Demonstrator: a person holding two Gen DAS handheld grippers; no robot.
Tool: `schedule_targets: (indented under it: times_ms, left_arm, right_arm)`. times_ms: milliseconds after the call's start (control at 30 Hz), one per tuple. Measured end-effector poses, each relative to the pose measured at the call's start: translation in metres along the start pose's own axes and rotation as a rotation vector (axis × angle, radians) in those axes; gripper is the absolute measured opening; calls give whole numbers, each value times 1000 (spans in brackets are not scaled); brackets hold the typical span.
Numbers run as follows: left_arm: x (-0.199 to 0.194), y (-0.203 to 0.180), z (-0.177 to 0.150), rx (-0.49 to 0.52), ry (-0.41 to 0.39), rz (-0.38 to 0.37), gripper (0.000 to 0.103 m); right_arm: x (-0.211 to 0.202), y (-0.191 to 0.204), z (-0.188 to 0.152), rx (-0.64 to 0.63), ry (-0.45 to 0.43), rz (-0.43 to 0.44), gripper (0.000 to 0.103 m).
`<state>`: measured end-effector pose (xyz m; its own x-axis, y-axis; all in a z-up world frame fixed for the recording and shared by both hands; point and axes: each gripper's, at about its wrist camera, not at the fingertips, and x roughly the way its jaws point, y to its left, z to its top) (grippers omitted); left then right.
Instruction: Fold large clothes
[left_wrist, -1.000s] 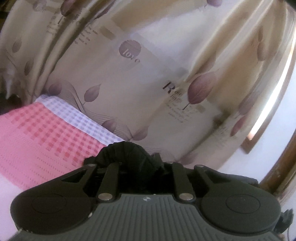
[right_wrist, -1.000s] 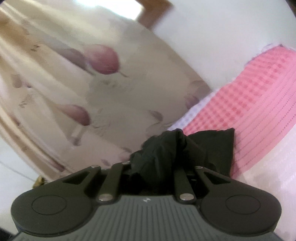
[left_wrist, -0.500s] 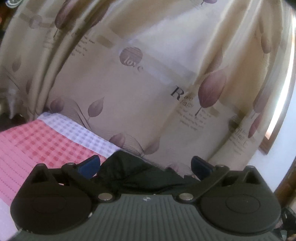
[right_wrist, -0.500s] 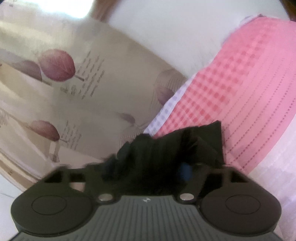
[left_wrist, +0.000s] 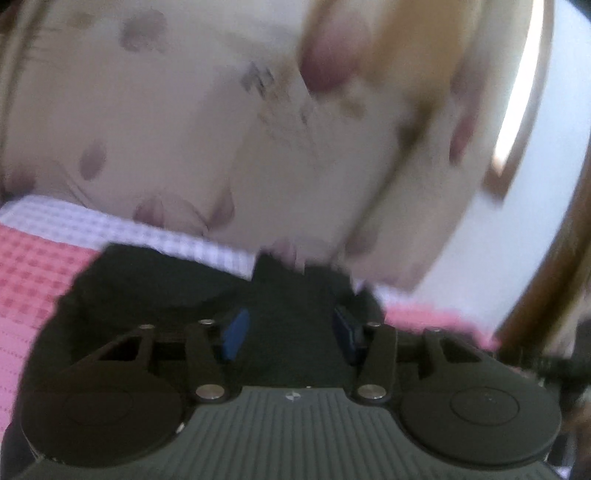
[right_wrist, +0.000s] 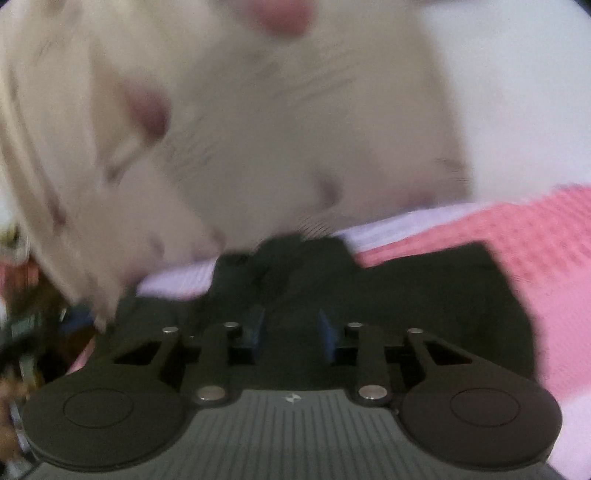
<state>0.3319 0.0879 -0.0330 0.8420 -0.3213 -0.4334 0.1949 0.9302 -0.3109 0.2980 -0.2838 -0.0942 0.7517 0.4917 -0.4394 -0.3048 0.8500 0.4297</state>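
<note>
Both grippers angle down over the pink checked bedspread (left_wrist: 33, 280). Left gripper (left_wrist: 290, 334) and right gripper (right_wrist: 291, 334) are closing, black garment (left_wrist: 155, 280) between the blue pads, not pinched yet.

**Blur and black cloth hid the details**

Ahead of the left gripper (left_wrist: 290, 330), the leaf-printed curtain (left_wrist: 192, 122) smeared so badly that its lettering could not be read. The black garment (left_wrist: 155, 284) ran under the gripper body, so its near part was hidden, and blur left it unclear whether the closing blue pads (left_wrist: 236, 334) pressed on the cloth between them.

Ahead of the right gripper (right_wrist: 291, 332), the curtain (right_wrist: 258, 129) was equally streaked. The garment (right_wrist: 424, 291) vanished beneath the gripper too, and the contact of its closing pads (right_wrist: 328, 336) was no clearer. Clutter (right_wrist: 26, 325) left of that gripper was too blurred to identify.
</note>
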Motion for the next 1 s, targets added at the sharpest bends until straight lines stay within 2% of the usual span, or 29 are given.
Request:
schedule_targets:
  times_ms: [33,67,167,200,267,333,433,533,767,833,900,1000]
  left_arm:
    - [12,-3,-1,26,44,26,46]
    - [22,-1,-2,27,85,49,39]
    - [41,23,-5,-56,160,113,36]
    - [45,34,-5,-85,180,134,35]
    - [51,54,-8,-141,207,173,17]
    - [52,69,-11,-183,220,195,11]
    - [51,86,-18,-230,222,221,11]
    - [48,92,-20,-244,220,247,11]
    - [28,129,-27,-342,207,304,11]
    - [25,138,-29,-368,211,297,11]
    - [24,138,-32,-365,213,296,11]
    - [26,133,-34,-322,211,310,11]
  right_arm:
    - [12,12,0,-38,25,-4,29]
    - [26,24,0,-77,54,-4,29]
    - [55,41,2,-160,123,-41,29]
    - [62,40,4,-175,149,-55,29]
    - [78,28,5,-177,211,-112,26]
    - [84,8,5,-154,251,-152,19]
    - [78,-27,4,-72,268,-183,9]
    - [65,-56,2,4,264,-184,5]
    - [40,-108,-7,209,213,-134,0]
    - [33,-119,-9,261,203,-128,0]
    - [27,-125,-12,283,197,-131,0]
    - [25,-124,-17,249,198,-152,0]
